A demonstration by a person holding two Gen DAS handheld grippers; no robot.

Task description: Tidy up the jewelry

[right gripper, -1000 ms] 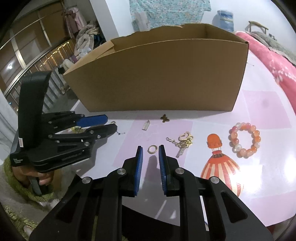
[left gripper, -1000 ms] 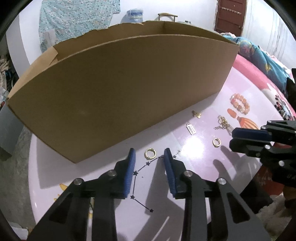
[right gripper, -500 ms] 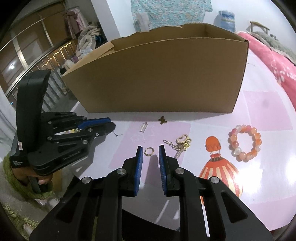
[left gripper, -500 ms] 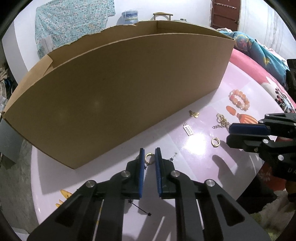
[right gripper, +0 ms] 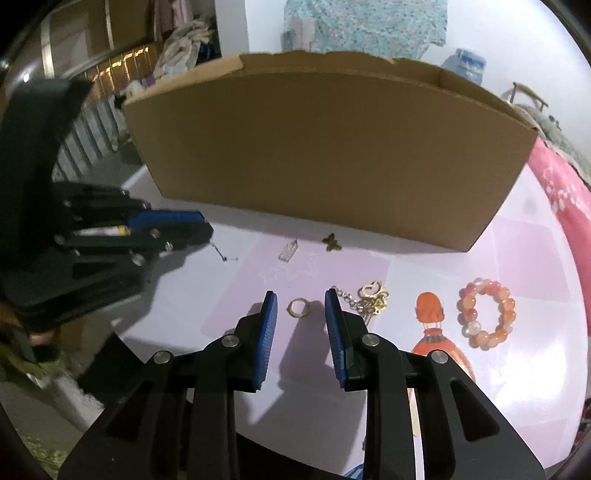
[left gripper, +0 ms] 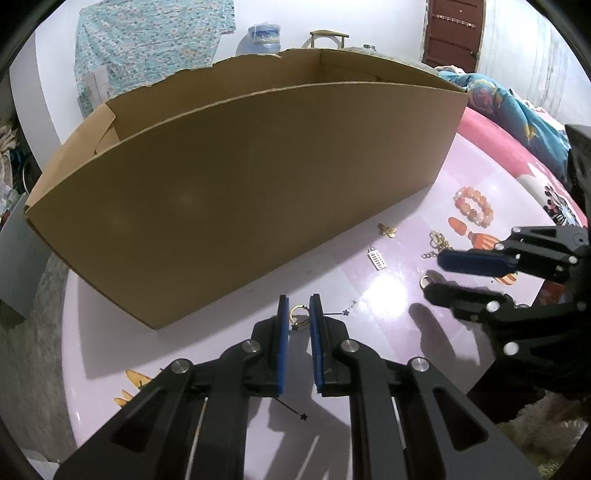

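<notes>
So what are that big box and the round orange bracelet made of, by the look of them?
The box looks like plain brown corrugated cardboard: matte, with a ragged torn top edge. The bracelet seems to be glossy stone or glass beads, orange to milky white and slightly translucent, with bright highlights; plastic cannot be ruled out.

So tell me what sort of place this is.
Probably a bedroom or living space at home: a bright quilt heaped beside the cartoon-printed pink table, patterned cloth hanging on the wall, and a brown door behind.

pink table (right gripper: 524, 258), cardboard box (right gripper: 325, 155), bead bracelet (right gripper: 485, 317), gold rings (right gripper: 297, 307)
</notes>
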